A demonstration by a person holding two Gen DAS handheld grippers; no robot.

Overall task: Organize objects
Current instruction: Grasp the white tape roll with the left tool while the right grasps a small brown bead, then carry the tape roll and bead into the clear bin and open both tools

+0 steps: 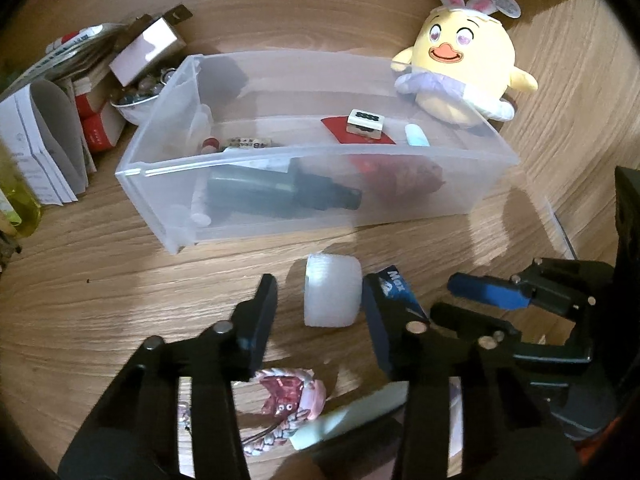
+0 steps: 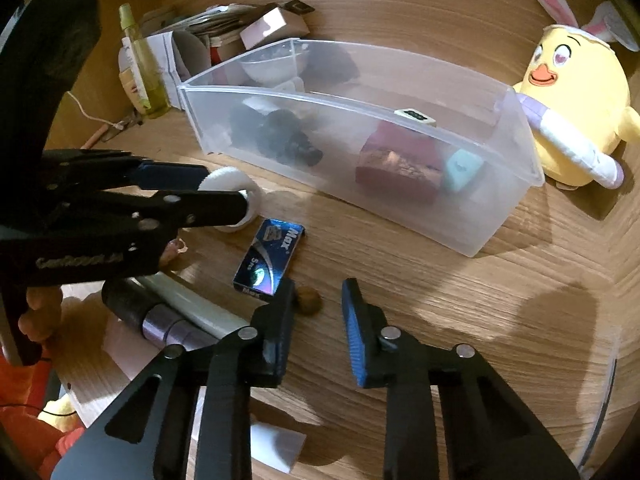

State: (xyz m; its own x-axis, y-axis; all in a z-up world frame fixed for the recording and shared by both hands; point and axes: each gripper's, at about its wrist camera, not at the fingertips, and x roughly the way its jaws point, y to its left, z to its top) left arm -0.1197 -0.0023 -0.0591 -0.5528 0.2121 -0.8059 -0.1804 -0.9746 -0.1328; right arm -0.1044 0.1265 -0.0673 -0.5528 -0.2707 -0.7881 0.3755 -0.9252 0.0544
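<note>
Spanning wood-grain tabletop (image 1: 120,280), both spread: left gripper (image 1: 320,304) around white cap (image 1: 330,296), right gripper (image 2: 318,320).

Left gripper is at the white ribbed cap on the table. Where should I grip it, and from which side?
Grip the white cap across its smooth round side wall, coming from the near side, where the open left gripper already straddles it. It lies on its side with its ribbed rim towards the clear bin.

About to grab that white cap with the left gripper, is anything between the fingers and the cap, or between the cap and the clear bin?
Nothing visible. The white cap sits between the open left gripper fingers, and only bare wood separates it from the clear bin.
</note>
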